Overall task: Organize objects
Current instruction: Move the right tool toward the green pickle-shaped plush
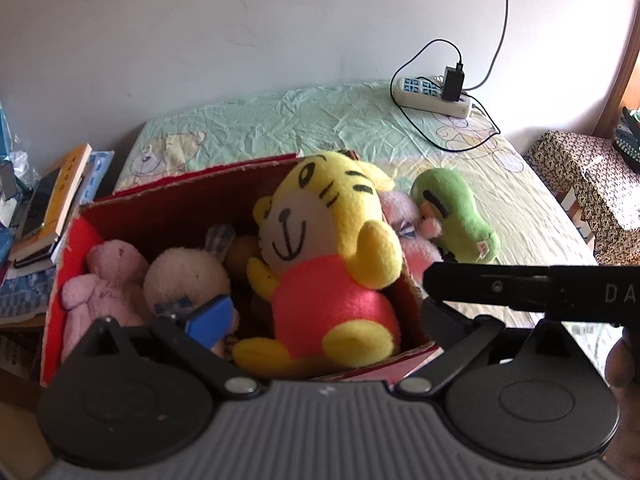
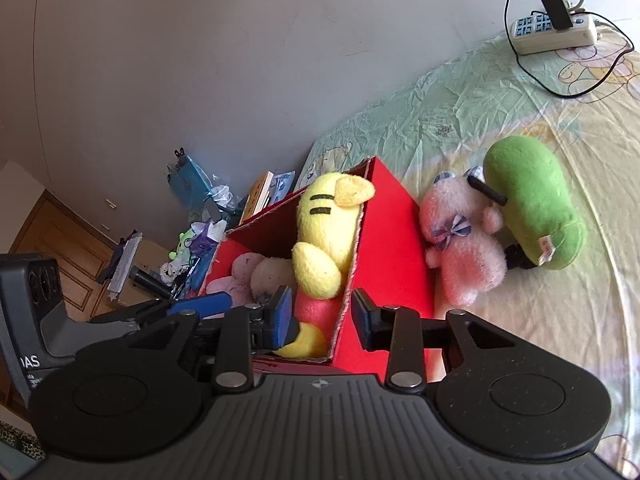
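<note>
A red cardboard box (image 1: 168,200) (image 2: 396,240) stands on the bed. A yellow tiger plush (image 1: 324,264) (image 2: 324,232) lies in it on its right side, with a pink plush (image 1: 100,284) and a cream plush (image 1: 184,276) at the left. A pink bear plush (image 2: 464,240) (image 1: 404,216) and a green plush (image 2: 532,204) (image 1: 456,212) lie on the bed right of the box. My left gripper (image 1: 320,312) is open around the tiger's lower body. My right gripper (image 2: 320,314) is open, its fingers either side of the box's right wall.
The bed (image 1: 480,184) has a pale green sheet. A power strip with a black charger (image 1: 436,94) (image 2: 552,28) lies at its far side. Books and clutter (image 1: 48,208) pile left of the box. A patterned covered stand (image 1: 588,184) is right of the bed.
</note>
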Available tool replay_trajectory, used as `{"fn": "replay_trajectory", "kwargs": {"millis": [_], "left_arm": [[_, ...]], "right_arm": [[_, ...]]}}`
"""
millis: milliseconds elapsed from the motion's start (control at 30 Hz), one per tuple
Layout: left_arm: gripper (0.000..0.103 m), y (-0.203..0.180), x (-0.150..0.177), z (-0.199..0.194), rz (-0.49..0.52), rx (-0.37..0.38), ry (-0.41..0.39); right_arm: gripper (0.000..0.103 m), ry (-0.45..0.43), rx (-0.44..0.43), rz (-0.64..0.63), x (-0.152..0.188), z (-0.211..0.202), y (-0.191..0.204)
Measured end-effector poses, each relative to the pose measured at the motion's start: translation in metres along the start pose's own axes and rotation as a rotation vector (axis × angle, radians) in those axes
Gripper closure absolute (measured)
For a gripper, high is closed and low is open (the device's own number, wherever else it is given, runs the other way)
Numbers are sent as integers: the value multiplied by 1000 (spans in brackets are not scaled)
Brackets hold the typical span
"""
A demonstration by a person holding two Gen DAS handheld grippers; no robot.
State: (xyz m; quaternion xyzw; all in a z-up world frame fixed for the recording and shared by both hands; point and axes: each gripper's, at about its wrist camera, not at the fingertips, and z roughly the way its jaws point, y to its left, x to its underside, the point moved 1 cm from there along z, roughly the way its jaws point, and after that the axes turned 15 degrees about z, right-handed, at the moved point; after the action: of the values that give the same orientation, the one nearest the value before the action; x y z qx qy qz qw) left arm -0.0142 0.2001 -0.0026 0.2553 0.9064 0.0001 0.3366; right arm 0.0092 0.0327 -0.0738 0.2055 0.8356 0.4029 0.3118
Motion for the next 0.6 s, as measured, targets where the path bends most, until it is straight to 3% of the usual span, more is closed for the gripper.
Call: {"fn": "replay_trajectory", "kwargs": {"millis": [100, 300, 433, 600], "left_arm": [[3, -8, -7, -10, -9, -1, -26], [3, -41, -34, -24, -3, 72, -136], [3, -77, -51, -12, 43, 108, -164], [3, -118, -57, 24, 100, 123, -136]], "right_arm": [[66, -22, 25, -13, -8, -15, -16], [66, -70, 97, 10, -28, -41, -61], [66, -96, 138, -20, -48, -46, -80], [64, -93, 170, -167, -73, -32, -86]]}}
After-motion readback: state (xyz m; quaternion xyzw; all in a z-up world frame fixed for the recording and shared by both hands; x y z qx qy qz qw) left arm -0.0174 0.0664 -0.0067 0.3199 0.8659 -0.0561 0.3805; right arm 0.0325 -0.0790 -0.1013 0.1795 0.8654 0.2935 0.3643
